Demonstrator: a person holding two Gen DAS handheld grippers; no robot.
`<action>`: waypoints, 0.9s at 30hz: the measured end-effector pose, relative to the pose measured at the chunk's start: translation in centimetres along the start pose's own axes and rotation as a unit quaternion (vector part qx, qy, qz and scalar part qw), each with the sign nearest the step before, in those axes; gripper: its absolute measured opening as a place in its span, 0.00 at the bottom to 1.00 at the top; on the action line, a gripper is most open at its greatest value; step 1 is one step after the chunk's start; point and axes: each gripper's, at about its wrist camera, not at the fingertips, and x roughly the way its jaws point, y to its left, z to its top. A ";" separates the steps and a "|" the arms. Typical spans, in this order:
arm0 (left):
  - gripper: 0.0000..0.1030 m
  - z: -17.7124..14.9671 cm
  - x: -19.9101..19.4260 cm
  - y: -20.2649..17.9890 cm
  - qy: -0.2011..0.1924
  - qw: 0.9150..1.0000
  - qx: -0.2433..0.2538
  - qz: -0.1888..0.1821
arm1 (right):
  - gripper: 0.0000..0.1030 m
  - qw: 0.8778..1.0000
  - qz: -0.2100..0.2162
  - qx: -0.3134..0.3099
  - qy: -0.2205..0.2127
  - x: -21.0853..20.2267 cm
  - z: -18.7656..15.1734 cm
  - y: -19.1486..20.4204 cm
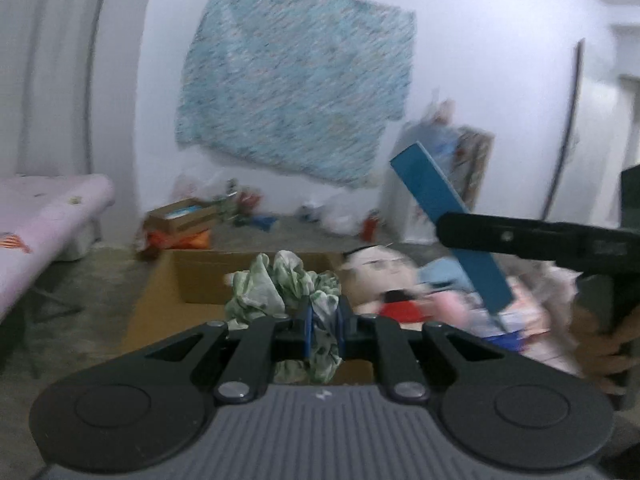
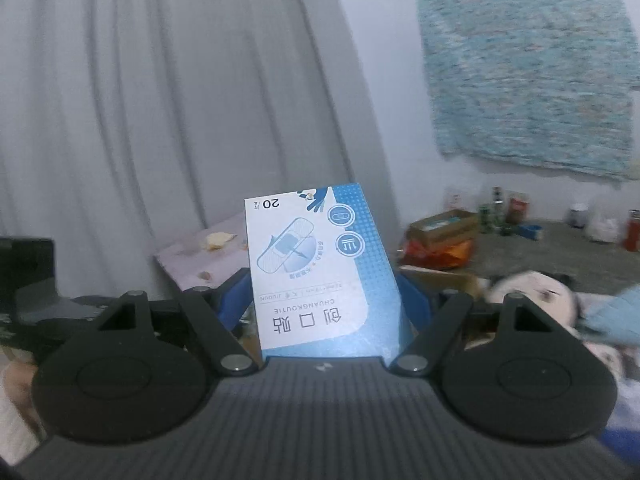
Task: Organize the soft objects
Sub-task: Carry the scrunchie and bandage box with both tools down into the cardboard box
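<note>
Cloth first: my left gripper [image 1: 322,330] is clenched on a crumpled green-printed cloth [image 1: 280,288], limp and light, best pinched at a thick fold. My right gripper [image 2: 324,304] clasps a stiff, light plaster box [image 2: 316,272] by its edges. Beyond, the cloth hangs over an open cardboard box [image 1: 192,280] beside a plush doll [image 1: 380,276].

Grey curtain [image 2: 160,100], white wall [image 1: 480,60]

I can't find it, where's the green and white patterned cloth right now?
The crumpled green and white patterned cloth is pinched in the left hand-held gripper, centre of the left wrist view, before the open brown cardboard box.
</note>
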 end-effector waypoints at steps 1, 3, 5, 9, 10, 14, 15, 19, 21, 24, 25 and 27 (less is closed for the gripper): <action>0.12 0.6 1.0 1.0 0.011 1.000 0.005 0.006 | 0.75 1.000 0.007 0.002 0.009 2.0 0.5 0.5; 0.12 1.6 3.5 2.6 0.035 0.999 0.020 0.021 | 0.75 0.999 0.008 0.010 0.040 6.1 1.3 1.2; 0.12 2.6 6.7 3.3 0.060 0.995 0.062 0.043 | 0.75 0.997 -0.002 0.027 0.067 10.2 1.7 1.1; 0.12 3.8 13.6 5.1 0.118 0.979 0.147 0.078 | 0.75 0.988 -0.069 0.044 0.128 19.4 1.9 0.7; 0.12 4.0 15.4 5.6 0.129 0.974 0.163 0.087 | 0.75 0.984 -0.094 0.054 0.139 21.6 1.6 0.4; 0.12 3.4 22.0 7.1 0.193 0.956 0.197 0.099 | 0.75 0.961 -0.124 0.155 0.192 29.6 0.9 -2.4; 0.12 3.0 23.1 7.4 0.197 0.954 0.205 0.098 | 0.75 0.953 -0.128 0.186 0.203 31.2 0.2 -3.0; 0.12 0.9 26.1 7.7 0.234 0.936 0.249 0.083 | 0.75 0.932 -0.165 0.209 0.245 35.6 -3.0 -4.0; 0.13 -0.4 26.9 7.9 0.234 0.925 0.292 0.073 | 0.75 0.921 -0.178 0.238 0.254 36.0 -4.9 -5.2; 0.15 -1.4 27.7 8.2 0.239 0.919 0.306 0.066 | 0.76 0.916 -0.187 0.247 0.255 37.8 -6.8 -6.1; 0.16 -1.5 28.1 8.4 0.238 0.919 0.306 0.069 | 0.74 0.913 -0.184 0.258 0.257 37.9 -7.1 -6.6; 0.21 -1.7 28.9 8.6 0.243 0.919 0.303 0.073 | 0.75 0.901 -0.159 0.304 0.264 38.6 -8.5 -7.1</action>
